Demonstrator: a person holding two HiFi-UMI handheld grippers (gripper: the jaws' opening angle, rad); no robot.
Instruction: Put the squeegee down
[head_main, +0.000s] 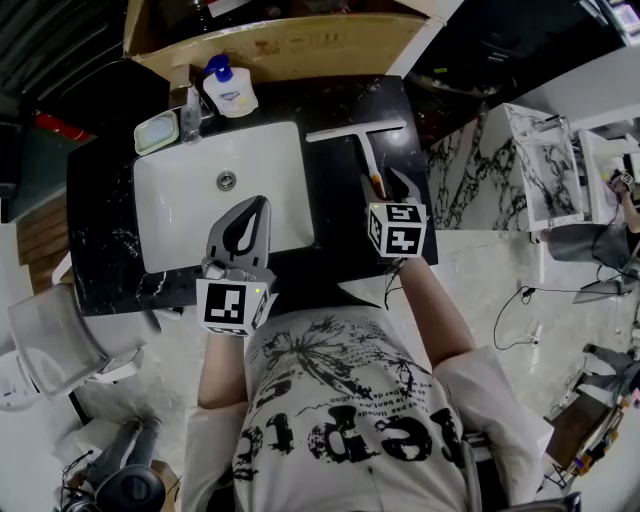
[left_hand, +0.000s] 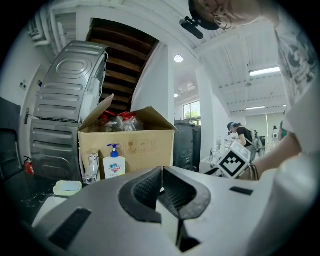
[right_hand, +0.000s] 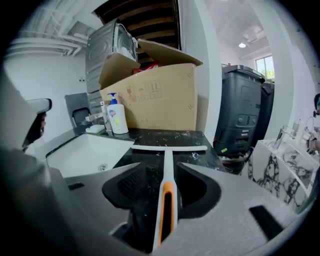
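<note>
- Right gripper view: the right gripper (right_hand: 161, 170) has its jaws spread, with the squeegee (right_hand: 170, 147) handle loose between them and the blade lying ahead on the counter (right_hand: 150, 134).
- Withdrawal is best made straight back and upward, so the handle is not snagged.
- The left gripper (left_hand: 161, 175) is closed and empty.

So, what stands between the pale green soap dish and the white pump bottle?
A chrome tap stands there, between the pale green soap dish and the white pump bottle. The head view and the left gripper view both show it.

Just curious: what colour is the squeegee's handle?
The squeegee handle is white with orange; right gripper view.
</note>
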